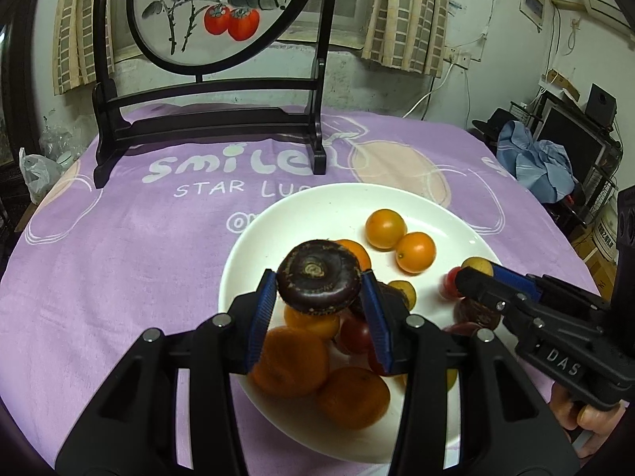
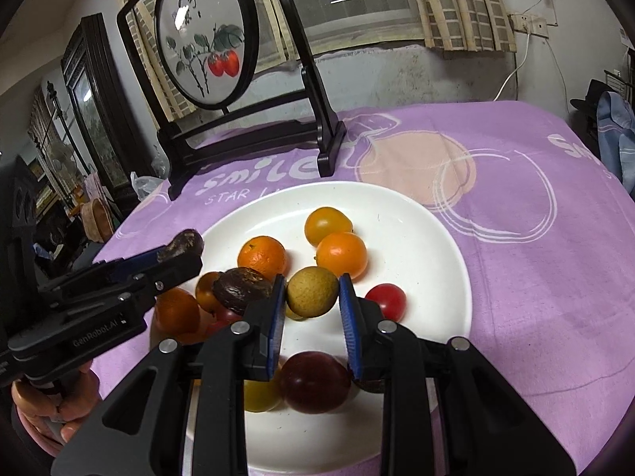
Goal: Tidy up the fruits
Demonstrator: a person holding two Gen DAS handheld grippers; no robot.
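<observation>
Fruits sit heaped on a white plate (image 2: 432, 238) on a purple cloth (image 1: 119, 246); two are lifted clear in the grippers.

Left gripper (image 1: 319, 287): jaws part-closed on a dark brown flat-round fruit (image 1: 318, 276), blue pads (image 1: 265, 309) pressing both sides, stem scar facing the camera. It hangs above the near-left part of the plate, over the pile. In the right wrist view the same gripper (image 2: 182, 254) enters from the left, fruit at its tip just over the plate's left rim.

Right gripper (image 2: 311, 297): jaws narrow, clamped on a tan speckled round fruit (image 2: 312, 291), held above the plate's middle. In the left wrist view this gripper (image 1: 474, 273) comes in from the right, the tan fruit only partly visible at its tip.

On the plate below:
- two orange round fruits (image 2: 341, 256) touching each other, toward the far side, with a larger orange (image 2: 262, 258) just left of them
- a second dark brown fruit (image 2: 242, 289) beside the right gripper's left finger
- a small red fruit (image 2: 387, 301) right of the right gripper
- a dark red fruit (image 2: 313, 380) and a yellow one (image 2: 260, 394) near the front, touching
- more oranges (image 1: 289, 361) at the near left, partly hidden by the left gripper.

Behind the plate, near the cloth's far edge, stands a black framed screen (image 1: 206, 12) painted with red fruit. A hand (image 2: 51, 400) grips the left gripper's handle.
</observation>
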